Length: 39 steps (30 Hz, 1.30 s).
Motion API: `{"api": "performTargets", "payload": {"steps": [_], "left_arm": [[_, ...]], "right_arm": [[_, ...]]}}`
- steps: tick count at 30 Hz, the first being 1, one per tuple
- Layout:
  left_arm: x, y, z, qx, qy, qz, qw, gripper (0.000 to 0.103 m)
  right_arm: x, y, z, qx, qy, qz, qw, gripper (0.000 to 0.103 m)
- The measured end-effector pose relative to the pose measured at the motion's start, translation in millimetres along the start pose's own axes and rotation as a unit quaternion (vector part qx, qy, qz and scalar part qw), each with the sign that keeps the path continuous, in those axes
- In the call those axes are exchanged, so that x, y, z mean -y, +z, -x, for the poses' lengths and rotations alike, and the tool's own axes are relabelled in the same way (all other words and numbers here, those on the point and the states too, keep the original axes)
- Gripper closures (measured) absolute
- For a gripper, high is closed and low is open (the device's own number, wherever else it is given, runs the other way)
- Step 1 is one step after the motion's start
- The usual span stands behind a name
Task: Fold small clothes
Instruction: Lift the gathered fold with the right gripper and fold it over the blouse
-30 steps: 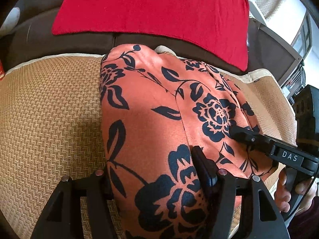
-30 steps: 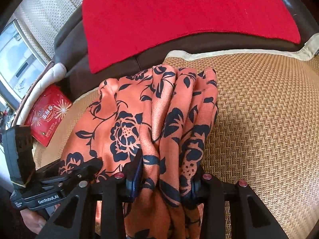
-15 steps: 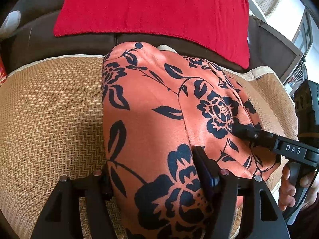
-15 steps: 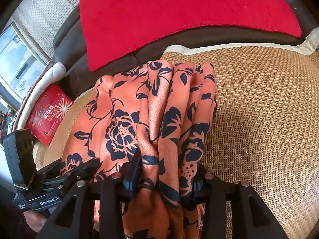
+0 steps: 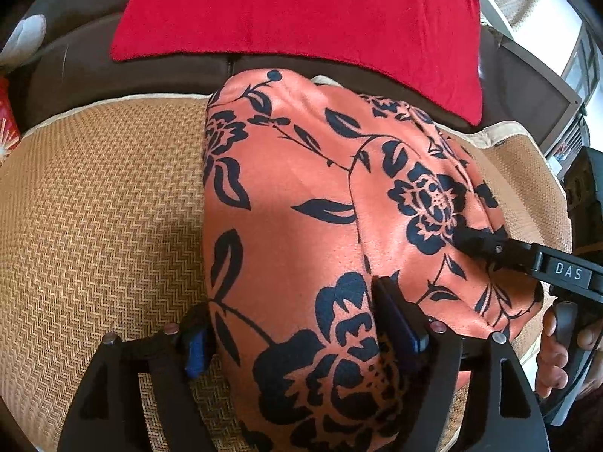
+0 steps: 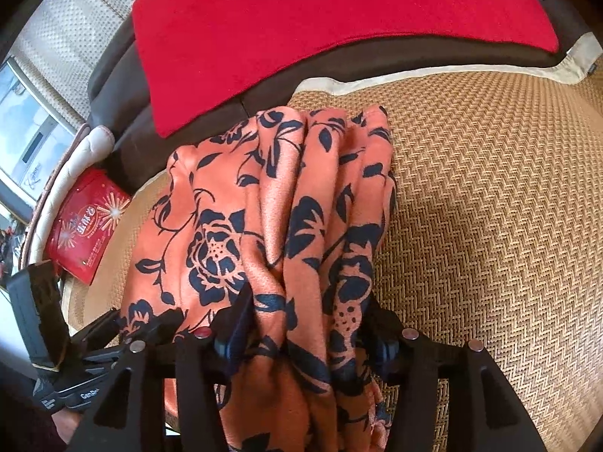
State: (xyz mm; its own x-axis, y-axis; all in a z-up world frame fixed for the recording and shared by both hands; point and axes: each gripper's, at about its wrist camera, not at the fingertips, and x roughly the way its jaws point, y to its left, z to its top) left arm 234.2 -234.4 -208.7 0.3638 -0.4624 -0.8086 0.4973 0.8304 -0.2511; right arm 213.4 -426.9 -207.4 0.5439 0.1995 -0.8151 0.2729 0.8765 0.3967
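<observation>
An orange garment with a black flower print (image 5: 309,203) lies stretched over the woven tan mat (image 5: 98,203). My left gripper (image 5: 297,324) is shut on its near left edge, cloth bunched between the fingers. My right gripper (image 6: 305,335) is shut on the near right edge, where the garment (image 6: 264,207) gathers into several pleats. The right gripper (image 5: 501,252) also shows in the left wrist view, on the cloth's right side. The left gripper (image 6: 124,342) shows at the lower left of the right wrist view.
A red cloth (image 5: 301,11) lies over the dark brown sofa back (image 5: 94,71) beyond the mat. A red printed box (image 6: 84,226) rests at the mat's left end beside a cream cushion (image 6: 79,150). A window (image 6: 26,128) is at the far left.
Both grippers have carried the garment's near edge slightly forward, so the cloth reaches further toward the sofa back. Both holds are unchanged.
</observation>
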Motion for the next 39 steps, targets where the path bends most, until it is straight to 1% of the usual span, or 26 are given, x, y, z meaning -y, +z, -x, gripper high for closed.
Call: {"api": "performTargets", "payload": {"steps": [6, 10, 13, 14, 17, 20, 22, 23, 24, 26, 29, 31, 32, 34, 35, 36, 37, 39], "left_arm": [[-2, 0, 1, -0.002, 0.002, 0.002, 1.0, 0.022], [-3, 6, 6, -0.009, 0.006, 0.001, 0.9999, 0.022], [-4, 12, 15, -0.009, 0.007, 0.001, 0.9999, 0.022], [-4, 15, 18, -0.005, 0.008, 0.001, 1.0, 0.022], [-10, 26, 38, 0.035, 0.011, -0.002, 0.9993, 0.022], [-20, 37, 56, 0.076, -0.005, 0.019, 0.9969, 0.022], [-26, 46, 58, 0.093, -0.002, 0.033, 0.9951, 0.022], [-29, 50, 56, 0.099, 0.008, 0.039, 0.9943, 0.022], [-27, 52, 53, 0.099, 0.018, 0.041, 0.9941, 0.022], [-27, 58, 41, 0.09, 0.039, 0.038, 0.9944, 0.022], [-22, 64, 18, 0.07, 0.068, 0.02, 0.995, 0.022], [-17, 64, 4, 0.049, 0.097, 0.001, 0.9941, 0.022], [-15, 64, -1, 0.042, 0.106, -0.006, 0.9935, 0.022], [-12, 62, -8, 0.037, 0.122, -0.019, 0.9916, 0.022], [-11, 62, -9, 0.037, 0.127, -0.025, 0.9909, 0.022], [-10, 62, -11, 0.036, 0.131, -0.03, 0.9903, 0.022], [-9, 61, -11, 0.035, 0.132, -0.033, 0.9901, 0.022], [-11, 62, -10, 0.034, 0.126, -0.027, 0.9911, 0.022]], "right_arm": [[1, 1, 0, -0.003, 0.001, 0.0, 1.0, 0.046], [6, 4, 5, -0.009, 0.008, -0.013, 1.0, 0.042], [6, 5, 15, 0.0, 0.006, -0.011, 1.0, 0.042], [5, 7, 20, 0.008, 0.001, -0.005, 1.0, 0.042], [4, 13, 37, 0.043, -0.005, 0.002, 0.999, 0.042], [2, 21, 50, 0.073, 0.005, 0.001, 0.997, 0.042], [-5, 30, 55, 0.089, 0.015, 0.01, 0.996, 0.05], [-8, 35, 56, 0.091, 0.019, 0.015, 0.996, 0.065], [-11, 40, 54, 0.091, 0.022, 0.019, 0.995, 0.067], [-19, 49, 50, 0.092, 0.028, 0.022, 0.995, 0.068], [-27, 60, 38, 0.085, 0.037, 0.019, 0.996, 0.068], [-26, 70, 24, 0.073, 0.049, 0.001, 0.996, 0.068], [-24, 75, 13, 0.06, 0.049, -0.012, 0.997, 0.068], [-14, 81, -13, 0.018, 0.034, -0.046, 0.998, 0.069], [-8, 82, -29, -0.007, 0.027, -0.062, 0.998, 0.069], [-2, 81, -36, -0.014, 0.038, -0.076, 0.996, 0.069], [0, 82, -35, -0.011, 0.045, -0.082, 0.996, 0.069], [-1, 82, -28, -0.009, 0.044, -0.08, 0.996, 0.069]]}}
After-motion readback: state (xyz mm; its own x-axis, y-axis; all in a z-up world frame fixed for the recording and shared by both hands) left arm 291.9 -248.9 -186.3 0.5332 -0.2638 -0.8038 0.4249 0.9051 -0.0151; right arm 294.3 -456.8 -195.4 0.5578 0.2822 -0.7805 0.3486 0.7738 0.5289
